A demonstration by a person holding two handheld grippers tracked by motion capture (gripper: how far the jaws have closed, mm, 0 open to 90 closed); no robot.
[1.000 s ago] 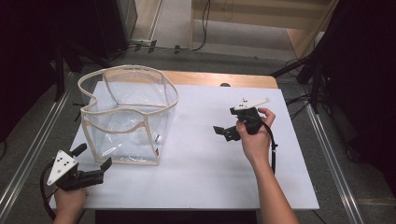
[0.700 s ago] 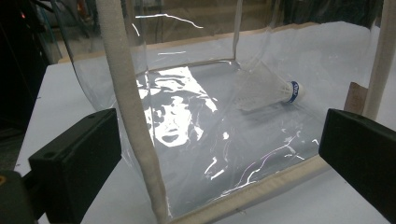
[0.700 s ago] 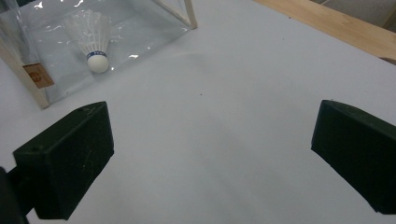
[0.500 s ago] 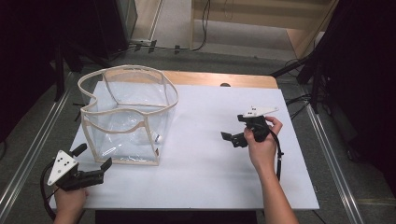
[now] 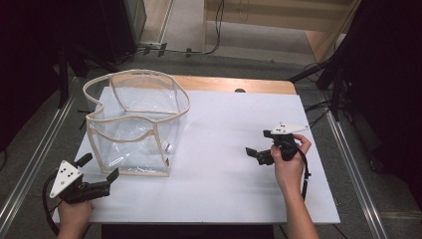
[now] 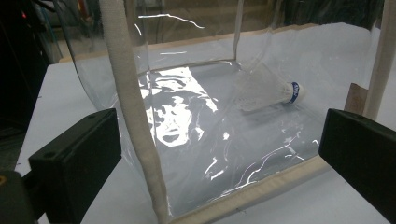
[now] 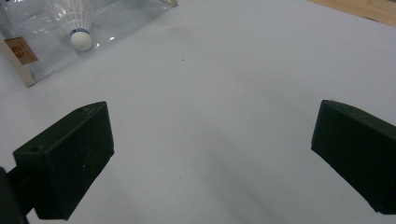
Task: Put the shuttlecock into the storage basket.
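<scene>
Inside the clear bag (image 5: 134, 124), a shuttlecock (image 6: 268, 88) lies on its side on the bag's floor, cork end toward the corner nearest the middle of the bench (image 5: 224, 189); the right gripper view catches that white cork with its blue band (image 7: 80, 38) through the plastic. The bag stands open-topped, with cloth-taped edges, on the left part of the white bench, and its rim sags and curls inward on the near side.

The left gripper (image 5: 102, 174) sits just in front of the bag's near bottom corner, its fingers (image 6: 74, 168) wide apart, with a taped vertical seam (image 6: 135, 121) of the bag between them in the left gripper view. They hold nothing. The right gripper (image 5: 259, 154) hovers well apart from the bag over bare bench, its fingers (image 7: 65, 163) also spread and empty.

The likeliest trouble, as I judge it, comes from the bag's softness. If the left fingers close on the seam or thin wall and pull, the bag could slide or tip, and the shuttlecock would roll to another corner or out of the mouth. A reach in from above with the right gripper could catch the drooping rim and fold it over the opening. The feather skirt looks fragile, so a pinch across it instead of at the cork could crush it. Glare on the plastic may also hide where the wall really is.
</scene>
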